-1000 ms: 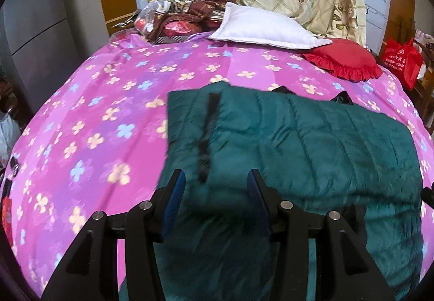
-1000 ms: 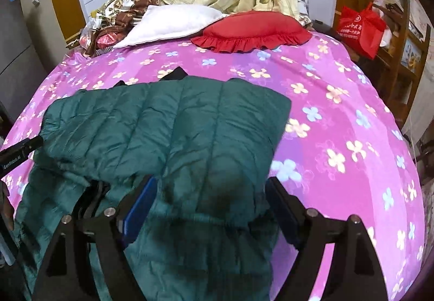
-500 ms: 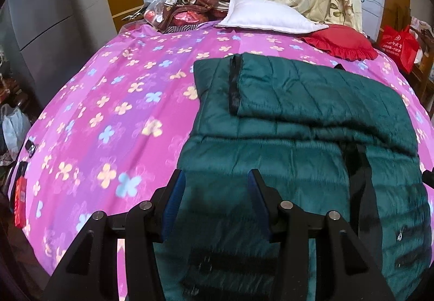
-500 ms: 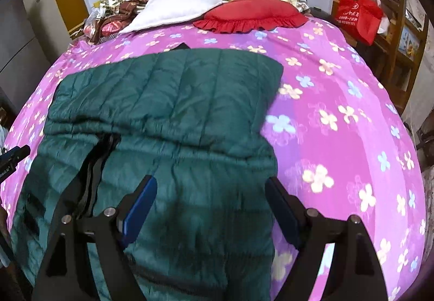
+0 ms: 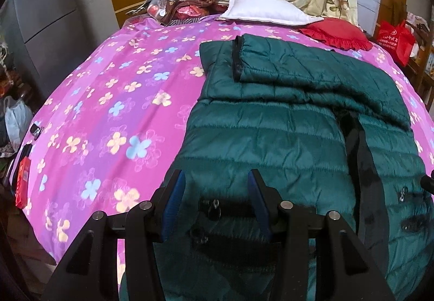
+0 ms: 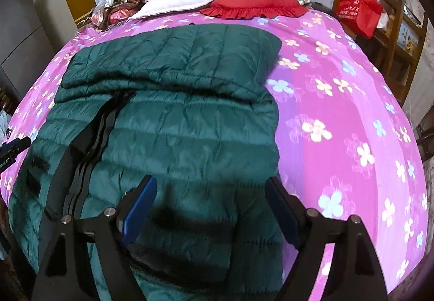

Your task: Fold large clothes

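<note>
A dark green quilted jacket [image 5: 271, 133] lies flat on the pink flowered bedcover [image 5: 122, 97], front up, with its black zipper [image 5: 355, 138] running toward me. A sleeve [image 5: 298, 62] is folded across its upper part. My left gripper [image 5: 215, 176] hovers over the jacket's lower left area, its blue pads apart with nothing between them. In the right wrist view the same jacket [image 6: 190, 124] fills the middle, its folded sleeve [image 6: 176, 51] lying across the far end. My right gripper [image 6: 211, 184] stands wide open above the lower right part and holds nothing.
A white pillow [image 5: 263, 10], a red frilled cushion [image 5: 336, 32] and a heap of patterned bedding sit at the bed's head. A red bag [image 6: 358, 10] hangs on wooden shelves at the right. A grey cabinet [image 5: 40, 16] stands on the left.
Both grippers have drawn back toward the near edge of the bed, so the jacket's lower half and zipper now show. Neither jaw gap has changed.
</note>
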A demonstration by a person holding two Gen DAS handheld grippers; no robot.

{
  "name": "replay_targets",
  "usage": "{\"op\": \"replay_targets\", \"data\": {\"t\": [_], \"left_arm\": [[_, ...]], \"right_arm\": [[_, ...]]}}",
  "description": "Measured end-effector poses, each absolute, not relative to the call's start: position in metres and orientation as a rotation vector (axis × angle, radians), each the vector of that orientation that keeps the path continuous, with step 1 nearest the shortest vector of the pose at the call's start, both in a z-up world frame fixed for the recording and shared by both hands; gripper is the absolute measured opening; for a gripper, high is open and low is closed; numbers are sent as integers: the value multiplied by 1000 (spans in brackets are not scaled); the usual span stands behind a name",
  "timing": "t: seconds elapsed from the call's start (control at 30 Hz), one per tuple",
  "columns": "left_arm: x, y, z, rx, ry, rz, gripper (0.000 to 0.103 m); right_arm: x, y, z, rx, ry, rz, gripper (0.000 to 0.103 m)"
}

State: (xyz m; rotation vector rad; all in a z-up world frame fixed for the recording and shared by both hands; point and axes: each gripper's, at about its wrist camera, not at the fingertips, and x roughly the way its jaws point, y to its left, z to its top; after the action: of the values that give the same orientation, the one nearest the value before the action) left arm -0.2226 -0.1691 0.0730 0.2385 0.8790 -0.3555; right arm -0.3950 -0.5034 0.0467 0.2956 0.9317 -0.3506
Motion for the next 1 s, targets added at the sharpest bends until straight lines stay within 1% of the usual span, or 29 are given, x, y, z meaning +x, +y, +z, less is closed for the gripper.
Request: {"op": "replay_targets", "data": {"t": [1.0], "left_arm": [[-270,-135,61,279,911,-369,30]], "right_arm": [[-451,-462,36,274,991,-308,85]]}}
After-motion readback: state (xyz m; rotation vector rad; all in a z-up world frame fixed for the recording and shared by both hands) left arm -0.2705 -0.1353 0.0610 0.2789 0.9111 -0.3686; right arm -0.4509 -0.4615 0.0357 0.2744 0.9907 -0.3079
